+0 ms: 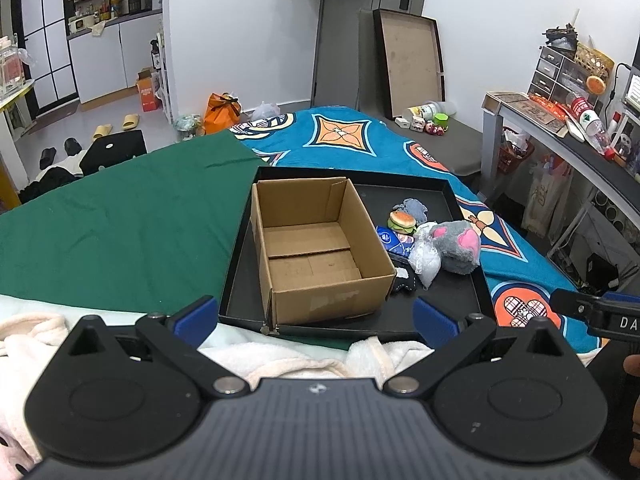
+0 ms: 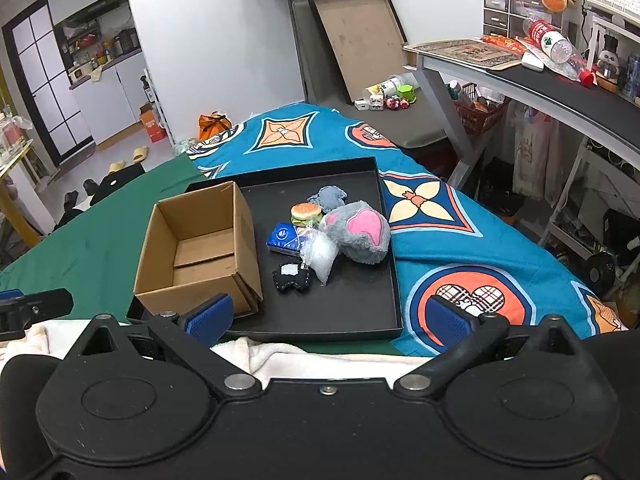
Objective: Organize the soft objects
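Note:
An empty open cardboard box (image 1: pixel 316 248) (image 2: pixel 200 252) stands at the left of a shallow black tray (image 1: pixel 452 308) (image 2: pixel 352 312) on the bed. Right of the box lies a pile of soft things: a grey plush with pink patches (image 1: pixel 458 246) (image 2: pixel 358 236), a burger toy (image 1: pixel 403 221) (image 2: pixel 306 213), a blue tissue pack (image 1: pixel 394 240) (image 2: pixel 285 237), a clear bag of white filling (image 1: pixel 427 258) (image 2: pixel 322 258), a black pouch (image 1: pixel 404 280) (image 2: pixel 291 276) and a blue-grey cloth (image 1: pixel 416 207) (image 2: pixel 331 196). My left gripper (image 1: pixel 314 318) is open, short of the box. My right gripper (image 2: pixel 330 318) is open at the tray's near edge.
The tray rests on a green cloth (image 1: pixel 120 224) and a blue patterned bedspread (image 2: pixel 460 216). White fleece fabric (image 1: pixel 280 356) lies under both grippers. A desk (image 2: pixel 520 76) crowded with bottles and drawers stands to the right. A large flat box lid (image 1: pixel 410 60) leans on the far wall.

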A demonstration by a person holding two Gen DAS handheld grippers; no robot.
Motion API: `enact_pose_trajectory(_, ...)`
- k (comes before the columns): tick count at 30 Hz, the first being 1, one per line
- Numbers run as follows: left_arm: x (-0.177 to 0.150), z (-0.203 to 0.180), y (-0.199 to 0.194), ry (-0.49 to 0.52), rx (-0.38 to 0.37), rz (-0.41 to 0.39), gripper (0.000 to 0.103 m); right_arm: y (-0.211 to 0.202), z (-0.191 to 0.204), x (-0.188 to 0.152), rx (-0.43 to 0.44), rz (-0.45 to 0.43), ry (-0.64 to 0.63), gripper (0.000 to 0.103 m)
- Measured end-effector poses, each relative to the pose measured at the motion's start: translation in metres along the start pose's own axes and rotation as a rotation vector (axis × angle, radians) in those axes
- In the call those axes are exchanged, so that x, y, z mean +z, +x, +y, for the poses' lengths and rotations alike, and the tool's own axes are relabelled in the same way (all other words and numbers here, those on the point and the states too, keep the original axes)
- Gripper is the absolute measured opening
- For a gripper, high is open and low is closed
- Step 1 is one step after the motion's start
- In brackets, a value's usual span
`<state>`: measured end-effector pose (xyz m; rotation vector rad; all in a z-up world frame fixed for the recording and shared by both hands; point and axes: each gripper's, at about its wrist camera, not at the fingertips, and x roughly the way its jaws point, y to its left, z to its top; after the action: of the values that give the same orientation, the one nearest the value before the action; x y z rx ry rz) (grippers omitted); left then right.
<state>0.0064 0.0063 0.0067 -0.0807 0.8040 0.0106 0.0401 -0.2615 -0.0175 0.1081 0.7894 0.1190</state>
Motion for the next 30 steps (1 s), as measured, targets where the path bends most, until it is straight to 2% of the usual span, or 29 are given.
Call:
enact_pose_trajectory(15, 0.012, 0.012, 0.016, -0.019, 0.02, -0.007, 0.103, 0.015, 0.001, 0.01, -0.008, 0.015, 0.004, 0.103)
enact_pose_trajectory(30, 0.024, 0.027, 0.051, -0.045, 0.079, 0.017, 0.103, 0.046, -0.013, 0.026, -0.001, 0.028, 0.045, 0.103)
